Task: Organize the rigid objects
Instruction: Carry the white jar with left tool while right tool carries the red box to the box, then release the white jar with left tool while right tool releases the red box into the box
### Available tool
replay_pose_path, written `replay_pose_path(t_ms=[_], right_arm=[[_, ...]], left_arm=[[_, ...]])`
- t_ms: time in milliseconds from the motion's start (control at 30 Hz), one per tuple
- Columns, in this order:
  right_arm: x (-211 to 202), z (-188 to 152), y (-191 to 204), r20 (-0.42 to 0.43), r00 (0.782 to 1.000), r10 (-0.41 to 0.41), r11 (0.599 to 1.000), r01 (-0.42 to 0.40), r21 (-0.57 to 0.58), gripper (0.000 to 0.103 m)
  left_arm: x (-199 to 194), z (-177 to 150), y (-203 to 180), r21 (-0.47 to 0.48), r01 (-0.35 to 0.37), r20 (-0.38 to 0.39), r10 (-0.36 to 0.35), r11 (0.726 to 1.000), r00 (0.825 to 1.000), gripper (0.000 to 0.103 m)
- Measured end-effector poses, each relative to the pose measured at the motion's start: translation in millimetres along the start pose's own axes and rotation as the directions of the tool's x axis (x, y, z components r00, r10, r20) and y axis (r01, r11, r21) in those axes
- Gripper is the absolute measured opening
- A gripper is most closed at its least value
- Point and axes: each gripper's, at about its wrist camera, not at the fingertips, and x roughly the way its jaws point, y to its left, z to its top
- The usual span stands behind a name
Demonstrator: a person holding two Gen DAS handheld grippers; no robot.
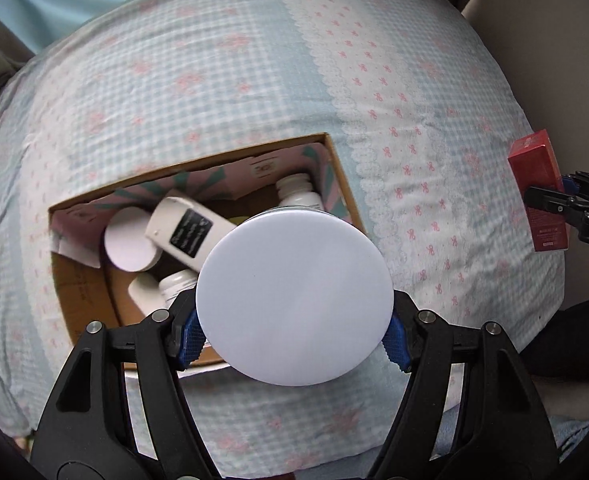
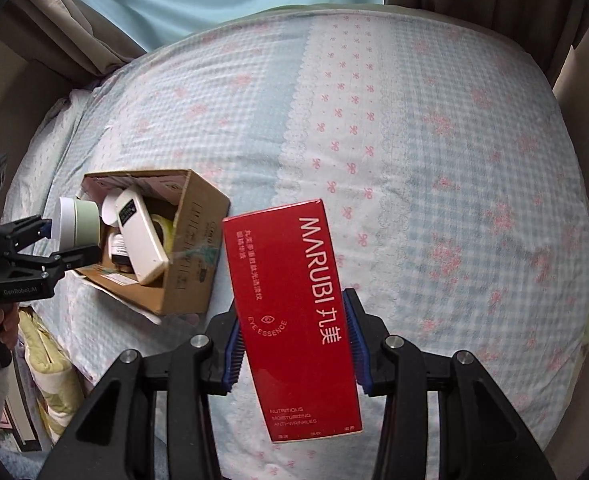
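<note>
Right now we hold a round jar with a flat white lid and a pale green body (image 1: pixel 294 300) in our left gripper (image 1: pixel 294 336), its blue pads pressed against opposite sides of the lid rim. The jar hangs over the near corner of the open brown cardboard box (image 1: pixel 344 184), which sits on the bed. Inside the box we see a white remote-shaped device with a black label (image 1: pixel 184 232) lying slantwise, a white round lid (image 1: pixel 128 240) beside it, and two small white bottles (image 1: pixel 298 194), one at the far corner and one nearer us.

Our right gripper (image 2: pixel 294 350) is closed on a tall red carton printed MARUBI (image 2: pixel 290 312), clamped across its narrow width about halfway along, and it hangs well to the right of the box over the blue-and-white checked bedspread with pink bows (image 2: pixel 434 160).

We judge that the jar goes in next, then the carton. The risks lie mostly in the box itself: it is already crowded, so the jar could land on the slanted device and roll or tip. The grip on the lid alone is another worry; if the lid is loose, the body could drop away. The soft bedding may also let the box tilt if we press on its wall.
</note>
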Motion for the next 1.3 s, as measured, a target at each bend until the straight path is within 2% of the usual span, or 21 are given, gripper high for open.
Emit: replay_pose_path(t_ms=[233, 400, 600, 800, 967, 1200, 1300], right_arm=[[-11, 15, 72, 0.059, 0.997, 0.039, 0.999, -0.041, 0.034, 0.041], [-2, 25, 122, 0.076, 0.994, 0.074, 0.996, -0.078, 0.047, 0.041], [33, 37, 184, 0.038, 0.994, 0.105, 0.994, -0.104, -0.027, 0.041], [90, 43, 239, -0.064, 0.994, 0.088, 0.975, -0.099, -0.201, 0.041], [131, 40, 273, -0.122, 0.992, 0.036, 0.904, -0.084, -0.419, 0.041], [161, 30, 294, -0.137, 0.990, -0.014, 0.753, -0.080, -0.653, 0.041], [168, 27, 299, -0.148, 0.989, -0.001, 0.709, -0.103, -0.698, 0.041]], left_arm=[[-40, -22, 67, -0.035, -0.032, 0.059, 0.034, 0.999, 0.998, 0.067], [-50, -37, 112, -0.054, -0.044, 0.066, 0.047, 0.998, 0.997, 0.067], [-32, -53, 151, -0.053, -0.061, 0.037, 0.063, 0.997, 0.997, 0.067], [11, -61, 171, -0.062, -0.053, -0.013, 0.052, 0.997, 0.999, 0.067], [42, -60, 180, -0.076, -0.037, -0.050, 0.034, 0.996, 0.998, 0.067], [66, -45, 178, 0.033, -0.041, -0.078, 0.044, 0.999, 0.996, 0.067], [70, -37, 179, 0.051, -0.015, -0.095, 0.020, 0.999, 0.995, 0.068]])
